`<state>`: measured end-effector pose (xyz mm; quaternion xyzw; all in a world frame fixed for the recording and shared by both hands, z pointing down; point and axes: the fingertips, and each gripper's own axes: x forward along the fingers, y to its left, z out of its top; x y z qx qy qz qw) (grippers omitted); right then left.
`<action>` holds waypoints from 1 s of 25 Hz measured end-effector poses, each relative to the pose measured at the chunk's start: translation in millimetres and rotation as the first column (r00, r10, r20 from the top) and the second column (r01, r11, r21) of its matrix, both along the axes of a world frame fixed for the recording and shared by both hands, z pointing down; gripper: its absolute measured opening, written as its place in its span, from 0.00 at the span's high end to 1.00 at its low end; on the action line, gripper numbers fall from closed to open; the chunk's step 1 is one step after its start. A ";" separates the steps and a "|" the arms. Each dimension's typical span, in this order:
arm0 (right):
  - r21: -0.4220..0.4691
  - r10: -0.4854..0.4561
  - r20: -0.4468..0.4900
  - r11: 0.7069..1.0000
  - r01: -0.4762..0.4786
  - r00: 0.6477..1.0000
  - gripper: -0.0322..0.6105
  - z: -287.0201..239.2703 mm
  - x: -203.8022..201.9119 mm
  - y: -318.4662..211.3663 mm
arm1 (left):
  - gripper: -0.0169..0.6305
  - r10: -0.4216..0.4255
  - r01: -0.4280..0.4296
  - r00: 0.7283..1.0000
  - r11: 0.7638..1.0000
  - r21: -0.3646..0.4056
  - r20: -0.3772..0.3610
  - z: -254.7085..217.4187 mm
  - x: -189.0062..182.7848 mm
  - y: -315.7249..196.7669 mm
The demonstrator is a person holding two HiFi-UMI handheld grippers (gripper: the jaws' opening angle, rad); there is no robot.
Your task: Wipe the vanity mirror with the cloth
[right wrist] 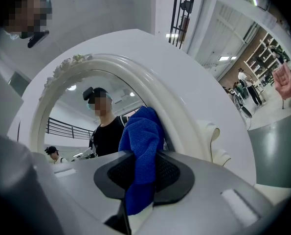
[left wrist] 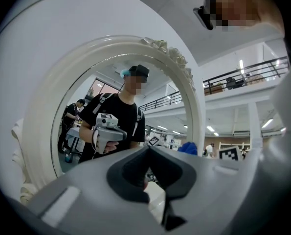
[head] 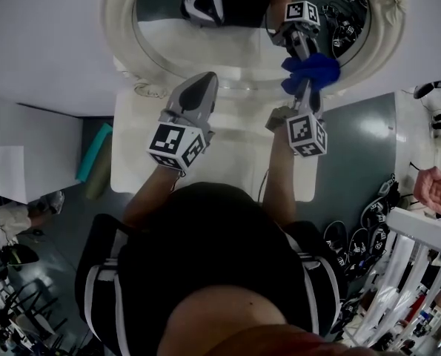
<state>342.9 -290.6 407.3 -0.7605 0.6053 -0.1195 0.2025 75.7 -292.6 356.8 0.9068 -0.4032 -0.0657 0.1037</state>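
Two grippers up at the vanity mirror point(head: 242, 50) on the white counter point(head: 135, 162). Right gripper point(head: 303, 86): jaws clamped on the blue cloth point(head: 313, 71), bunched at the lower right of the glass; real contact hard to tell. Left gripper point(head: 198, 87): jaws together, nothing between, low before the frame. Better to press the free fold flat on the glass, wipe in overlapping passes, and hold the hard jaw tips away from glass and ornate rim.

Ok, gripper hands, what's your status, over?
Left gripper shut, empty, near the mirror. Right gripper shut on blue cloth, at mirror's lower right edge. Nothing seen blocking.
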 end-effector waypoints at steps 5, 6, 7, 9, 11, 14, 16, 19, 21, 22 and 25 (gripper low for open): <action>0.016 -0.015 -0.019 1.000 0.016 1.000 0.83 -8.2 -3.6 2.1 | 0.96 0.001 -0.001 1.000 1.000 0.015 -0.001 1.1 -12.0 4.9; 0.019 -0.018 -0.028 1.000 0.018 0.999 0.83 -12.1 -4.6 2.3 | 0.96 0.003 -0.003 1.000 1.000 0.018 0.001 1.3 -14.3 6.0; 0.020 -0.019 -0.039 1.000 0.020 0.999 0.83 -15.8 -5.8 2.8 | 0.96 0.004 -0.004 1.000 1.000 0.019 0.002 2.3 -16.8 7.3; 0.014 -0.020 -0.065 1.000 0.021 0.998 0.83 -19.4 -8.8 4.2 | 0.96 0.003 -0.003 1.000 1.000 0.020 0.002 7.4 -22.0 10.7; -0.004 -0.023 -0.087 1.000 0.023 0.996 0.83 -18.2 -11.1 4.2 | 0.96 0.002 -0.002 1.000 1.000 0.018 -0.003 13.3 -26.9 13.5; -0.024 -0.038 -0.104 0.999 0.036 0.994 0.83 -22.0 -14.1 2.3 | 0.96 0.003 -0.002 1.000 1.000 0.021 -0.009 10.6 -33.7 16.4; -0.018 -0.042 -0.120 0.999 0.041 0.992 0.83 -29.0 -17.4 3.3 | 0.96 -0.002 0.003 1.000 1.000 0.030 -0.010 8.2 -39.2 21.0; 0.000 -0.034 -0.156 0.999 0.034 0.987 0.83 -45.6 -18.9 5.2 | 0.96 -0.011 0.011 1.000 0.999 0.040 -0.017 4.7 -43.0 28.7; 0.002 -0.031 -0.172 0.999 0.032 0.985 0.83 -55.8 -15.7 3.9 | 0.96 -0.014 0.015 1.000 0.999 0.046 -0.021 -0.1 -41.6 31.4; 0.000 -0.033 -0.176 0.999 0.033 0.984 0.83 -58.5 -13.9 3.3 | 0.96 -0.016 0.017 1.000 0.999 0.049 -0.021 -1.4 -41.0 32.6; 0.008 -0.039 -0.187 0.999 0.042 0.981 0.83 -77.3 -12.9 1.0 | 0.96 -0.023 0.024 1.000 0.998 0.056 -0.019 -12.3 -43.3 34.8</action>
